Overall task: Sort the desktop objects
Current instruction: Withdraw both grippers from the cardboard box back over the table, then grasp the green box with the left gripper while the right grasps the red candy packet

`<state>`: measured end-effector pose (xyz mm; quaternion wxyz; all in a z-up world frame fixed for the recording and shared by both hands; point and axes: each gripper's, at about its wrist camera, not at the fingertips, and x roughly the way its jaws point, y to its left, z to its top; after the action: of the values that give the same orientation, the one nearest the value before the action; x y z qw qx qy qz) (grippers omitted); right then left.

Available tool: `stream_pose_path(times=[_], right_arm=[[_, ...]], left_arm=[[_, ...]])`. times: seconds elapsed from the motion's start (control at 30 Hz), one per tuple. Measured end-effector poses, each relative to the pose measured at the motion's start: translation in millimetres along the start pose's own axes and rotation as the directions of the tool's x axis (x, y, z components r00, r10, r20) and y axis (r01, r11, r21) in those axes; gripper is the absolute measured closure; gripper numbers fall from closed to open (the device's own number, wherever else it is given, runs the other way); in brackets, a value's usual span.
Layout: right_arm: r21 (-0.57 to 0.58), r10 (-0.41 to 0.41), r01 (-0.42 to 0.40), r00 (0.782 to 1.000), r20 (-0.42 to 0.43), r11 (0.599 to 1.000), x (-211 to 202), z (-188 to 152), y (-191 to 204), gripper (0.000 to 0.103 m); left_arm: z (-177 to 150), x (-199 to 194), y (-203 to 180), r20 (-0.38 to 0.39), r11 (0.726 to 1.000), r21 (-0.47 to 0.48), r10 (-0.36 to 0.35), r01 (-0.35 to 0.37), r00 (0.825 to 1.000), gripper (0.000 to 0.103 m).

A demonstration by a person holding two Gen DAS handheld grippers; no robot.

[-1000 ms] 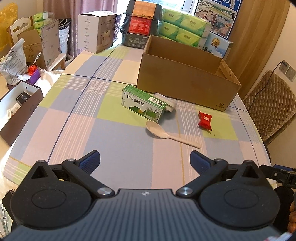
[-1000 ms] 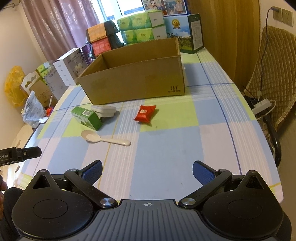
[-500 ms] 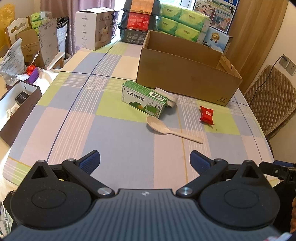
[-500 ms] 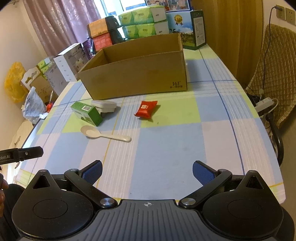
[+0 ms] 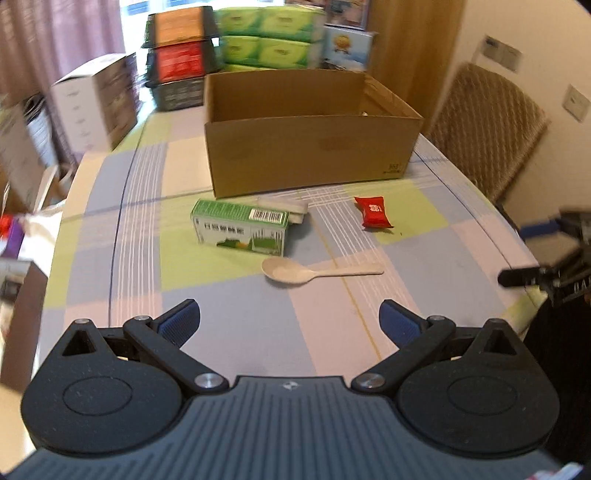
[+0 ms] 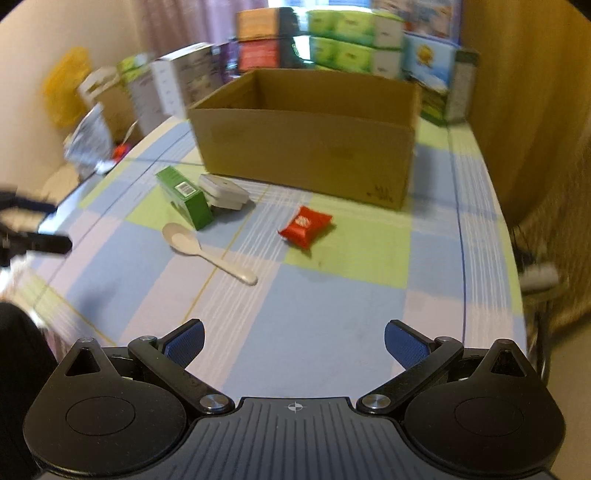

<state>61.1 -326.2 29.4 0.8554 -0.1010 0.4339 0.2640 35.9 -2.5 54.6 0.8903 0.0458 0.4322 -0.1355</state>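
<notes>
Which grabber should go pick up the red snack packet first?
Probably the right gripper. The red snack packet lies nearly straight ahead of its open fingers, with bare tablecloth between. From the left gripper, also open, the packet sits off to the right, with the spoon in front.

Daylight enters from the window (image 5: 177, 3) at the top of both my views, bright and washed out. The table (image 5: 236, 332) is evenly lit, shadows soft. Motion blur smears the left and upper edges, worst in my right view. Fisheye bends the corners. My grippers at bottom stay sharp.
</notes>
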Motion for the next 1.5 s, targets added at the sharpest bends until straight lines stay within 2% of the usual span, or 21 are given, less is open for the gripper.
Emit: stream_pose_path(times=[0.13, 0.17, 0.23, 0.27, 0.4, 0.5, 0.57, 0.67, 0.77, 0.9, 0.97, 1.07, 1.17, 1.27, 1.4, 1.5], right_arm=[[-0.196, -0.024, 0.020, 1.000, -0.019, 0.980, 9, 16, -2, 0.002], [-0.238, -0.030, 0.024, 0.999, -0.023, 0.971, 12, 21, -4, 0.002], [-0.316, -0.029, 0.021, 0.999, -0.021, 0.949, 16, 28, -7, 0.002], [-0.352, -0.025, 0.017, 1.000, -0.019, 0.936, 18, 32, -8, 0.002], [-0.476, 0.035, -0.055, 0.998, -0.051, 0.877, 29, 43, -10, 0.002], [-0.570, 0.045, -0.099, 0.993, -0.108, 0.816, 44, 47, -4, 0.002], [-0.621, 0.039, -0.108, 0.992, -0.124, 0.777, 56, 47, 0, 0.002], [-0.657, 0.031, -0.116, 0.990, -0.140, 0.745, 77, 47, 0, 0.002], [-0.655, 0.036, -0.124, 0.989, -0.146, 0.746, 94, 53, -5, 0.002], [-0.655, 0.049, -0.141, 0.986, -0.157, 0.742, 117, 63, -10, 0.002], [-0.654, 0.047, -0.147, 0.985, -0.168, 0.742, 127, 67, -12, 0.002], [-0.660, 0.050, -0.158, 0.983, -0.179, 0.734, 142, 73, -14, 0.002], [-0.662, 0.063, -0.177, 0.979, -0.193, 0.728, 157, 81, -15, 0.002], [-0.672, 0.068, -0.198, 0.974, -0.215, 0.713, 171, 89, -14, 0.004], [-0.673, 0.076, -0.253, 0.956, -0.282, 0.695, 192, 99, -9, 0.013], [-0.663, 0.076, -0.281, 0.944, -0.322, 0.694, 203, 104, -6, 0.017]], left_arm=[[21, 4, 12, 0.001, 0.990, 0.142, -0.005, 0.005, 1.000, 0.002], [27, 5, 15, 0.004, 0.982, 0.189, -0.014, 0.013, 1.000, 0.002], [36, 10, 18, 0.000, 0.947, 0.319, -0.029, 0.028, 1.000, 0.002], [39, 12, 18, 0.000, 0.918, 0.395, -0.031, 0.029, 1.000, 0.002], [46, 23, 20, -0.018, 0.764, 0.643, -0.060, 0.057, 0.998, 0.002], [47, 39, 22, -0.042, 0.655, 0.751, -0.071, 0.078, 0.997, 0.002], [48, 54, 24, -0.060, 0.600, 0.796, -0.059, 0.083, 0.996, 0.002], [51, 80, 26, -0.102, 0.553, 0.826, -0.048, 0.111, 0.994, 0.003], [52, 108, 25, -0.183, 0.524, 0.834, -0.033, 0.173, 0.982, 0.012], [49, 134, 26, -0.174, 0.451, 0.877, -0.027, 0.167, 0.984, 0.012], [50, 144, 27, -0.170, 0.432, 0.887, -0.032, 0.167, 0.985, 0.012], [55, 158, 29, -0.191, 0.421, 0.887, -0.037, 0.189, 0.981, 0.015], [61, 168, 31, -0.231, 0.427, 0.876, -0.035, 0.224, 0.972, 0.026], [64, 174, 33, -0.243, 0.429, 0.871, -0.048, 0.240, 0.969, 0.027], [66, 181, 35, -0.267, 0.417, 0.870, -0.050, 0.263, 0.962, 0.032], [70, 184, 37, -0.281, 0.429, 0.859, -0.060, 0.279, 0.958, 0.036]])
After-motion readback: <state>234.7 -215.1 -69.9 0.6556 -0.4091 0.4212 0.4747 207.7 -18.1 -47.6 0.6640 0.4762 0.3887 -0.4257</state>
